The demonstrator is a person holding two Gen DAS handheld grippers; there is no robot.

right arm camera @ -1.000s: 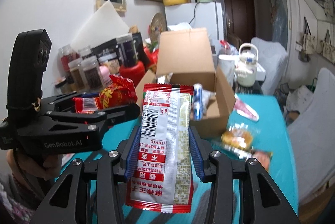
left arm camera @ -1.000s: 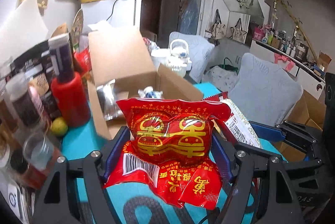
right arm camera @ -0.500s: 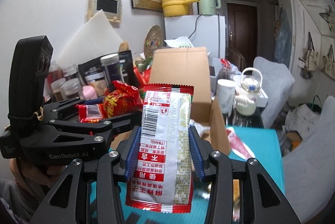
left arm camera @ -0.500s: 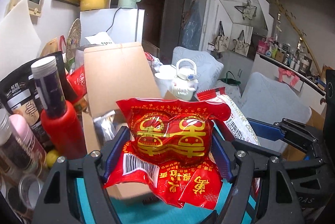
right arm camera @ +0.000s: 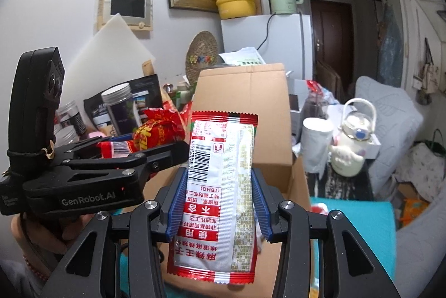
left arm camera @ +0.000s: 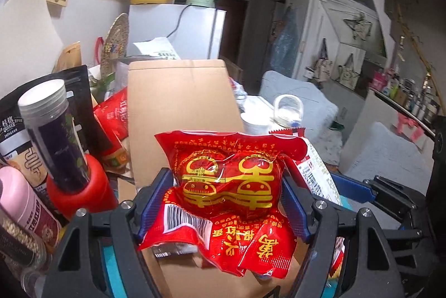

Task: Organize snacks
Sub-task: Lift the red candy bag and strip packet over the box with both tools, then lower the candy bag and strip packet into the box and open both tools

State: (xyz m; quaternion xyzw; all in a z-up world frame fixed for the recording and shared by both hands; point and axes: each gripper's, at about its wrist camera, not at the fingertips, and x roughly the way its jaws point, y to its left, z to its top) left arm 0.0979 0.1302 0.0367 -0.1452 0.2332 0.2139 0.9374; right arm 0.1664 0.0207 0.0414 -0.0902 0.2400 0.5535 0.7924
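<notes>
1. The left gripper [left arm camera: 227,196] is clamping a puffy red snack pack [left arm camera: 228,181] with gold characters between its blue pads, its jaws standing fairly wide around the pack's bulging middle.
2. The red snack pack is hanging in the air in front of the upright flap of the cardboard box [left arm camera: 178,103], its barcoded lower edge drooping below the pads.
3. The right gripper [right arm camera: 218,203] is gripping a white and red sachet [right arm camera: 220,186] by its long sides, with its jaws set narrow.
4. The sachet is standing upright between the pads, barcode near the top, its print reading upside down, and its lower end is sticking out below the fingers.
5. In the right wrist view the left gripper [right arm camera: 167,150] is showing from the side, just left of the sachet, with the red snack pack [right arm camera: 156,133] poking out of its tip; a hand [right arm camera: 55,225] is holding its handle.
6. Both packs are sitting above the box's open mouth, in front of its raised flap.
7. The box is resting on a teal table [right arm camera: 359,220], whose bare surface is showing to the right of the box.
8. Along the table's left edge, by the wall, a dark jar [left arm camera: 55,136] with a grey lid is standing in a red base, beside a black oat bag [left arm camera: 16,131] and a pink bottle [left arm camera: 25,203].
9. Beyond the box's right side, a white mug [right arm camera: 317,147] and a white kettle-shaped bottle [right arm camera: 354,142] are standing close together.
</notes>
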